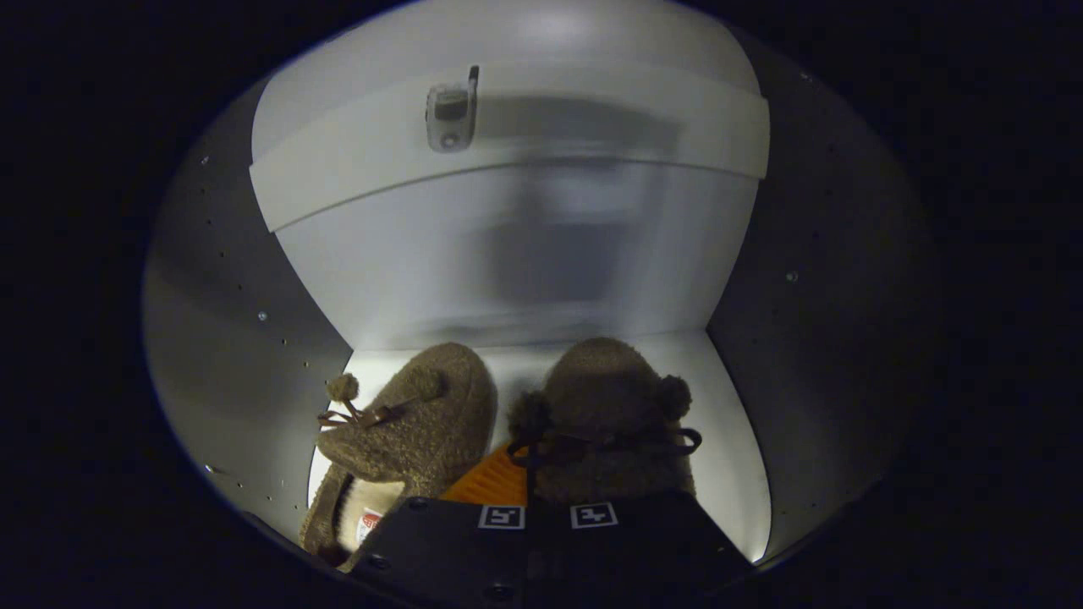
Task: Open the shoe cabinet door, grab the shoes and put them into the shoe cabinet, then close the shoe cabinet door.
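Note:
Two brown fuzzy slippers stand side by side on the white cabinet shelf (728,440), toes toward the back wall. The left slipper (415,431) has pompoms and a small bow, and its pale lining shows at the heel. The right slipper (605,423) has a dark lace bow and sits right at the fingers. My gripper (526,475) is inside the cabinet with its jaws drawn close together on the inner edge of the right slipper. One finger pad (491,484) shows between the two slippers; the other is hidden by the slipper's fleece.
The cabinet's white back wall (525,262) rises beyond the slippers. An upper shelf board (592,139) with a small metal fitting (451,114) spans above. Grey side walls (245,338) with rows of pin holes close in left and right.

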Demonstrator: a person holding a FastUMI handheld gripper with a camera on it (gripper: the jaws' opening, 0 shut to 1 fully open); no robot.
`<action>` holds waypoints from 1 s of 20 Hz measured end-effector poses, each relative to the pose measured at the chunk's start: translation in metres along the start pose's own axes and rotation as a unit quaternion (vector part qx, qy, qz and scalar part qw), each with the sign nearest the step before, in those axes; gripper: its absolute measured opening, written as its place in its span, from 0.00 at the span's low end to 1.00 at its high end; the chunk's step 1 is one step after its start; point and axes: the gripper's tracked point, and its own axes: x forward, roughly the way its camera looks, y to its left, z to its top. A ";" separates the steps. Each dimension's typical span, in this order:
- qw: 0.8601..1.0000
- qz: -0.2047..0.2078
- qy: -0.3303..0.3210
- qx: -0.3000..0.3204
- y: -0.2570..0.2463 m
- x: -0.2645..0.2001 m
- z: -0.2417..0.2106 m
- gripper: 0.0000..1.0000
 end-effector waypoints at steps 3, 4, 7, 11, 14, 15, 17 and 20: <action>1.000 -0.003 0.009 0.001 -0.002 -0.003 -0.004 0.06; 1.000 -0.002 0.014 0.000 -0.002 -0.005 -0.007 0.06; 1.000 0.007 0.013 0.017 0.002 -0.019 -0.010 0.19; 1.000 0.015 -0.017 0.016 0.008 -0.044 -0.007 0.35; 0.999 0.009 -0.038 0.012 0.009 -0.077 -0.006 0.63; 0.999 0.005 -0.050 0.013 0.010 -0.090 -0.003 0.72; 0.996 0.008 -0.082 0.015 0.015 -0.122 0.002 0.84; 0.992 0.014 -0.129 0.008 0.027 -0.179 0.002 0.90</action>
